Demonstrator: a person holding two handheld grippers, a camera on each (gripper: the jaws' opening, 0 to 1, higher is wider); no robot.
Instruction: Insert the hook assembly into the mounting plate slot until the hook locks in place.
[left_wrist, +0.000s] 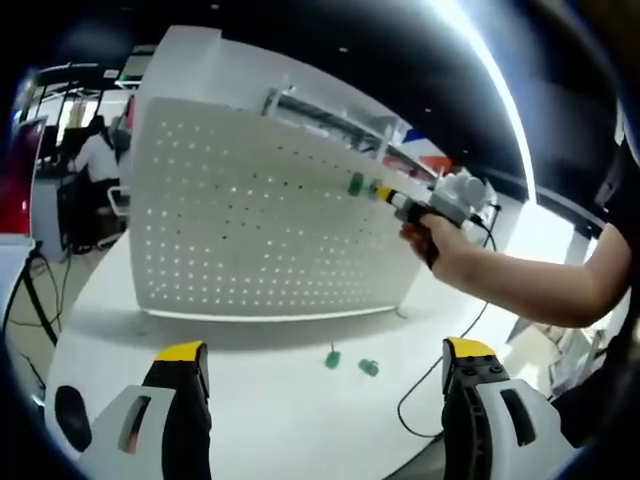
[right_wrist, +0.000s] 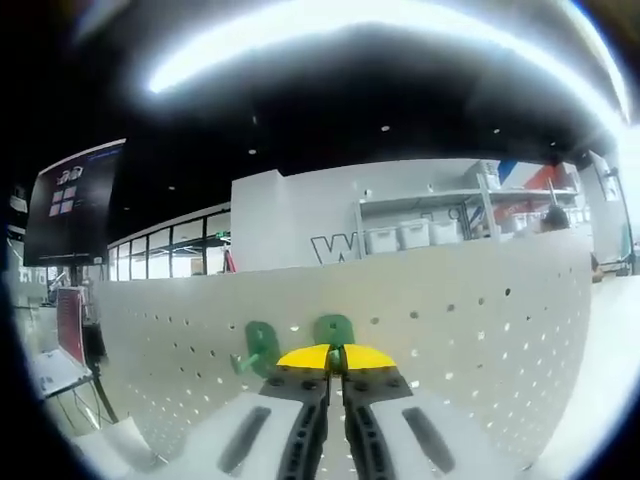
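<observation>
- Left gripper (left_wrist: 325, 368), seen in its own view: its two yellow-tipped jaws rise at about 7 and 5 o'clock, standing wide apart with nothing between them. It hangs over the white table (left_wrist: 270, 420), well back from the work.
- Between those jaws, lower centre, two small green hooks (left_wrist: 351, 362) lie loose on the table, close together and near the foot of the board.
- The white pegboard (left_wrist: 250, 230), which serves as the mounting plate, stands upright on the table and takes up the middle of the left gripper view.
- At about 2 o'clock a person's hand (left_wrist: 432, 238) holds the right gripper (left_wrist: 385, 193) up to the board's upper right area. A green hook already on the board (left_wrist: 355, 183) sits just left of its tip.
- In the right gripper view the jaws are pressed together at 6 o'clock, and a green hook assembly (right_wrist: 334, 330) shows just above the yellow tips. It looks pinched between them, with its far end at or touching the board; whether it has entered a hole I cannot tell.
- Just to its left, a second green hook (right_wrist: 258, 350) is seated on the board.
- Step in hand, as I judge it: inserting the held hook. The next move calls for a straight push into the holes, then a downward seat until it locks, before the jaws let go.
- Writing: a large dark "W" (right_wrist: 327, 247) on the white wall behind the board is all that can be read; the screen (right_wrist: 72, 200) at 9 o'clock carries marks too small to read.
</observation>
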